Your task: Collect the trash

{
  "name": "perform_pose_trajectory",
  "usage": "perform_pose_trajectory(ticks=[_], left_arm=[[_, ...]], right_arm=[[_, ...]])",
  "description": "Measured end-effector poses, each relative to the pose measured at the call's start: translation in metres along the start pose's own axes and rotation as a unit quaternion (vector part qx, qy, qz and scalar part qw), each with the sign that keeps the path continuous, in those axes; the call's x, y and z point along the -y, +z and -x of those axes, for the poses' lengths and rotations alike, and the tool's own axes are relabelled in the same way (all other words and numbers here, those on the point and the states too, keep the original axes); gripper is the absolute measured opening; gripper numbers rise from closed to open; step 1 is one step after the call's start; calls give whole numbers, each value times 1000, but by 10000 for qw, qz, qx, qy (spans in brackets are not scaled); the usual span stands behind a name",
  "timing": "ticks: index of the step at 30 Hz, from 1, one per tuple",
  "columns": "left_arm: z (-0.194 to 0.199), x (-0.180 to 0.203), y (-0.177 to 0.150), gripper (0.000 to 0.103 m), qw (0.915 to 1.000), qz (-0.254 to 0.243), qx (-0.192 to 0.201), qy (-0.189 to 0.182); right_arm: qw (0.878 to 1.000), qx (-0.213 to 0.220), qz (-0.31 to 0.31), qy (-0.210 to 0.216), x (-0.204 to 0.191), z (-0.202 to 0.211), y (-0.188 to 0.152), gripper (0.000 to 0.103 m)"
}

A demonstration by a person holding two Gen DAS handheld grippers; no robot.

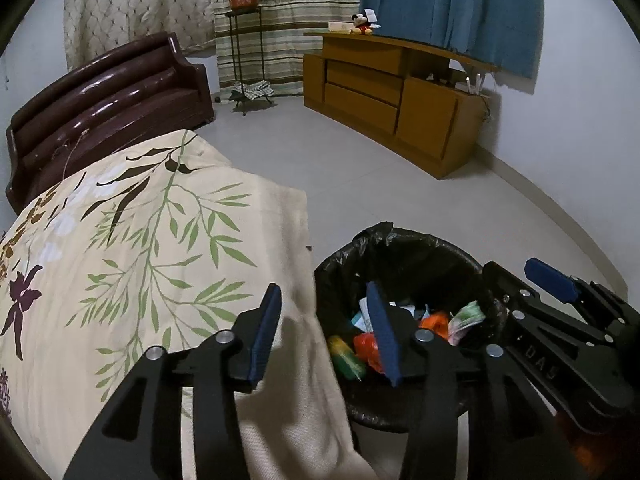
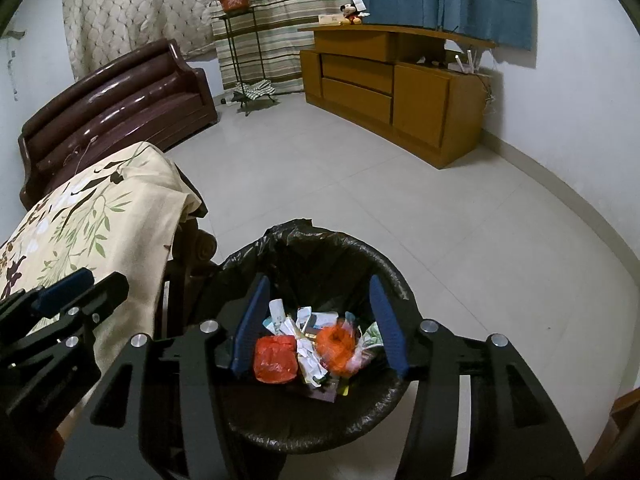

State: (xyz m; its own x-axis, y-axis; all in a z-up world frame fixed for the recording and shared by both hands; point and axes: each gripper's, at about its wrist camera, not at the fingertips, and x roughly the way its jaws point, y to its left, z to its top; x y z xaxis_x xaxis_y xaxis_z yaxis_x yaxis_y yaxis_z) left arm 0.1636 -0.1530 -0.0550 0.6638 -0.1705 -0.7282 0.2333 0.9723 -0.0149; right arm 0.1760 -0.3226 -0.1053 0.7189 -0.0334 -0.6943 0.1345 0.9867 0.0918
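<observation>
A black trash bin with a black liner stands on the floor beside a cloth-covered table. It holds mixed trash: a red wrapper, an orange bag and white paper scraps. The bin also shows in the left wrist view. My right gripper is open and empty, directly above the bin's mouth. My left gripper is open and empty, over the table edge and the bin's left rim. The right gripper also shows at the right of the left wrist view.
A floral tablecloth hangs over the table at left. A dark brown sofa stands behind it. A plant stand and a wooden cabinet are at the far wall. Light tiled floor lies between.
</observation>
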Motion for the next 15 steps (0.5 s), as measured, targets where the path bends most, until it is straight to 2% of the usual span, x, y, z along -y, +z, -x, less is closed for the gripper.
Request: perform_pose_trajectory(ticks=[6,15], left_arm=[[8,0,-3,57,9999,4,77,81],[31,-9,-14,60,9998,79,136,147]], right_arm=[[10000,10,-53,-32,2,6,-2,57],[9999,51,-95,-25,1,30,-16,61]])
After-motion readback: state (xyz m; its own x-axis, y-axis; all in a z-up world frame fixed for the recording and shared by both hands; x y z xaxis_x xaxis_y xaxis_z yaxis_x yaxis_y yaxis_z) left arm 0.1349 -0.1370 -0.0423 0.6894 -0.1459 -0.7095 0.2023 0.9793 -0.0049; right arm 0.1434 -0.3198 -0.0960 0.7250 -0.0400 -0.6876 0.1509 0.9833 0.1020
